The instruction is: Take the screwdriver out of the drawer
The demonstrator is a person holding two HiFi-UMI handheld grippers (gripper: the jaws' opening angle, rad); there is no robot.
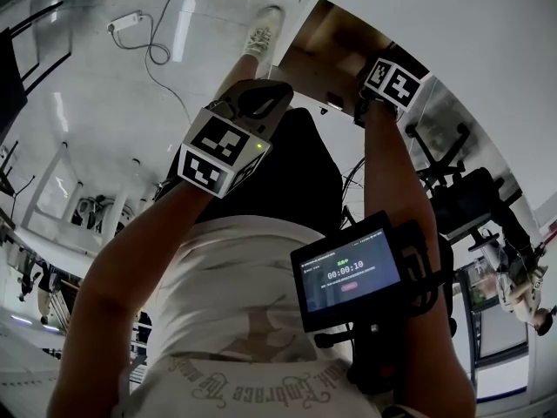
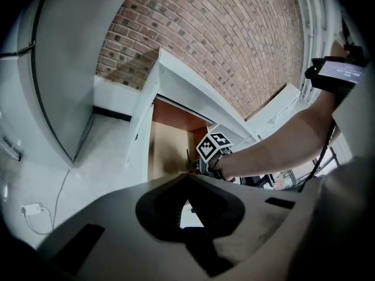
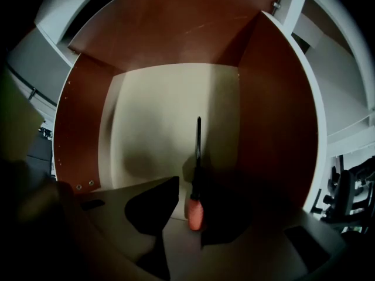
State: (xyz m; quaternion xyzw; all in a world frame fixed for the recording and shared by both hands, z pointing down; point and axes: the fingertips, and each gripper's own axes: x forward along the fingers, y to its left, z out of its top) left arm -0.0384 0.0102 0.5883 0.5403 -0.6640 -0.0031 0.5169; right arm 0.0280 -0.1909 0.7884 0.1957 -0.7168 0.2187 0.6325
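Right gripper [image 3: 189, 185] spread, orange-handled screwdriver [image 3: 195, 212] between its jaws in drawer [image 3: 176, 51], left gripper [image 2: 187, 177] pressed together, screen [image 1: 348, 273] reads 00:00:10.

In the head view, the right hand-held gripper [image 1: 389, 85] and forearm [image 1: 393, 172] cover most of the drawer [image 1: 315, 43]; its floor is hidden. In the right gripper view, the screwdriver [image 3: 197, 157] handle's end lies in deep shadow, its outline unclear.

White printed T-shirt [image 1: 235, 286], black forearm screen [image 1: 348, 273]
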